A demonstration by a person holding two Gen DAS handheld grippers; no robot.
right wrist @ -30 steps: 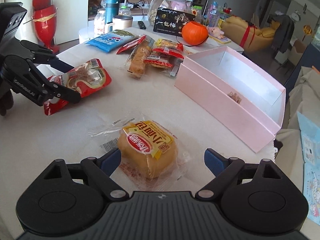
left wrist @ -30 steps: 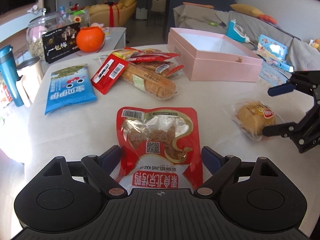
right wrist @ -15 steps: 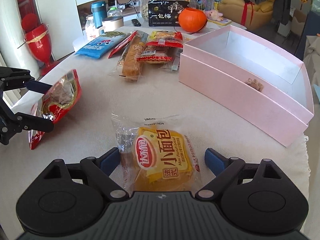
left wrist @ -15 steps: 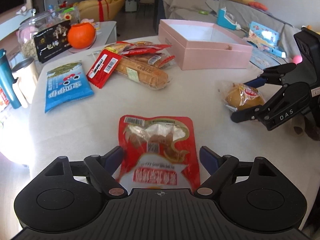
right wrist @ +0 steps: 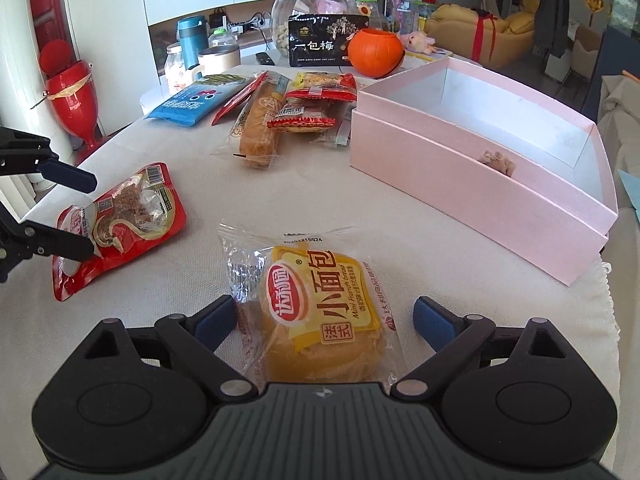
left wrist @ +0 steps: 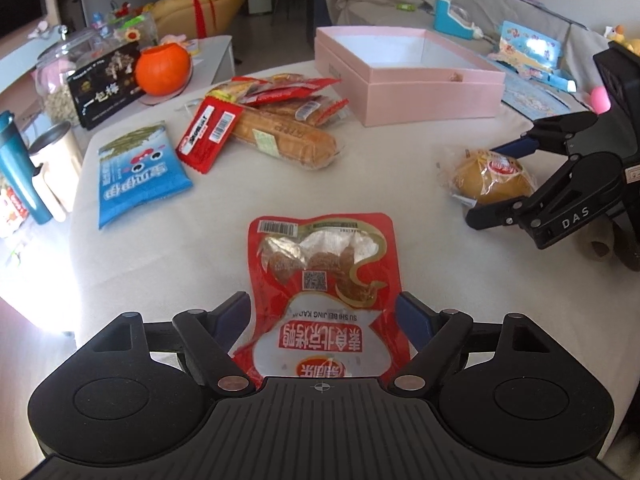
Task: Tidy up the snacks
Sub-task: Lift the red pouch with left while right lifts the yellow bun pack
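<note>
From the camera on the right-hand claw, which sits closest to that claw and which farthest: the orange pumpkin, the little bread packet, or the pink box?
1. Bread packet: between the right gripper's open fingers.
2. Pink box: farther back, to the right.
3. Orange pumpkin: farthest, at the table's far edge, beside the black packet.

Two claw-mounted fisheyes, close above the table (left wrist: 168, 256), angled down, both seeing the pink box (right wrist: 480, 184)
</note>
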